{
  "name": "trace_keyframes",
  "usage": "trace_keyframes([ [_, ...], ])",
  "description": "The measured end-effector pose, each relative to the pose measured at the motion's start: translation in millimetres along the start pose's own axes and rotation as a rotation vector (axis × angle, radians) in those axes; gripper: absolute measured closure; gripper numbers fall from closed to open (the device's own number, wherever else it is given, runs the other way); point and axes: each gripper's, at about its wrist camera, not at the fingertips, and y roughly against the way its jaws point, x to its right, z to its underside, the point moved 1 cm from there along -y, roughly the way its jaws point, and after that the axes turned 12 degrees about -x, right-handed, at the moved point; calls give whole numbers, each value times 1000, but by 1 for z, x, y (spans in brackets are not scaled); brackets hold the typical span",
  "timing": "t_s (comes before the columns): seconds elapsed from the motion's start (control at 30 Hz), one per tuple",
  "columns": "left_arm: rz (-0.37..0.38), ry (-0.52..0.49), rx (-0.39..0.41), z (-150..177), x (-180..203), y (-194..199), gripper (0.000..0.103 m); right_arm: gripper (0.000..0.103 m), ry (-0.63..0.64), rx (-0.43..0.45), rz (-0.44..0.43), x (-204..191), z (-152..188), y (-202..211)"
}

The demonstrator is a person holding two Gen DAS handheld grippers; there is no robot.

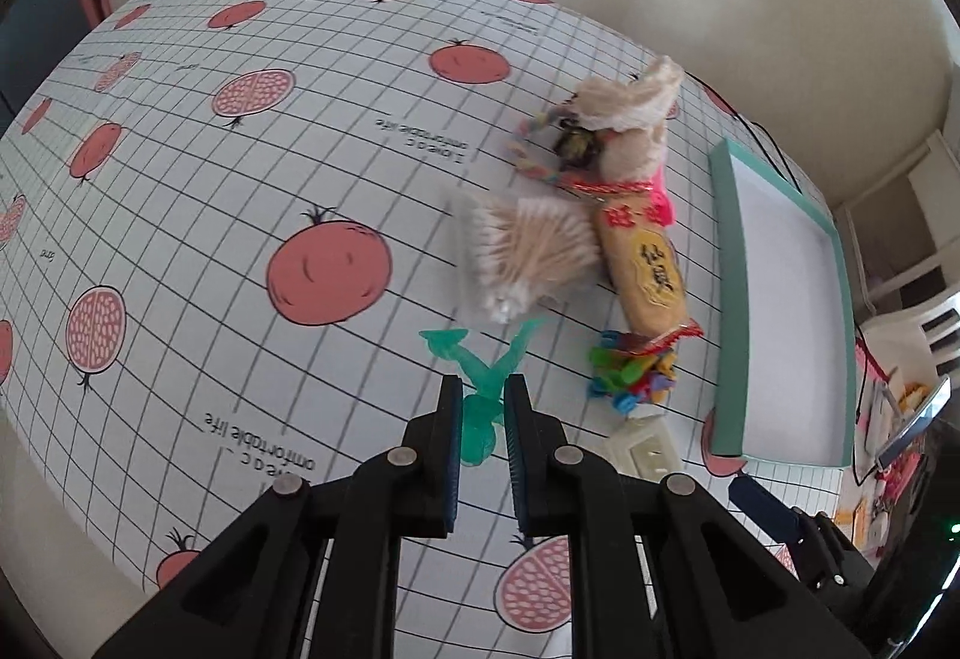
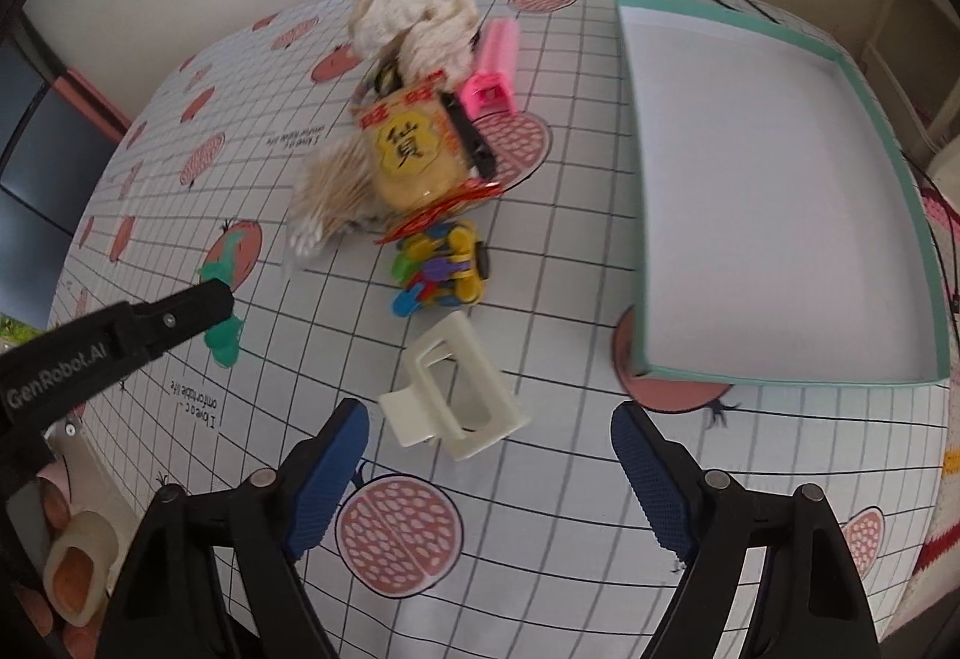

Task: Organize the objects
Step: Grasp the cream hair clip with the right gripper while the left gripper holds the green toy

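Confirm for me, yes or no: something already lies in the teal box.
No. The teal box shows only its bare white floor, with every item out on the tablecloth.

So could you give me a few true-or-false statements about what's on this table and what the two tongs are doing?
1. The left tongs are closed around the translucent green plastic clip. True.
2. The teal-rimmed shallow cardboard box already holds several items. False: its white inside is bare.
3. The right tongs are clamped on the cream plastic hair claw. False: they are wide open, with the claw lying between the fingers.
4. The bag of wooden cotton swabs lies beside the yellow wrapped snack packet. True.
5. The pink plastic clip lies inside the box. False: it lies on the tablecloth.
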Motion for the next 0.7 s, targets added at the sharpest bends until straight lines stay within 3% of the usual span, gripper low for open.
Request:
trace_keyframes([
  [0.4, 20, 32, -18, -3, -16, -4, 89, 25, 3, -70, 41, -14, -5, -30],
  [0.5, 23, 31, -19, -3, -16, -4, 89, 30, 9, -72, 56, -14, -5, -31],
  [0.6, 22, 32, -19, -3, -16, -4, 89, 43, 15, -65, 56, -14, -5, -31],
  [0.7, 22, 33, -19, -3, -16, -4, 89, 45, 20, -67, 56, -13, -3, -31],
])
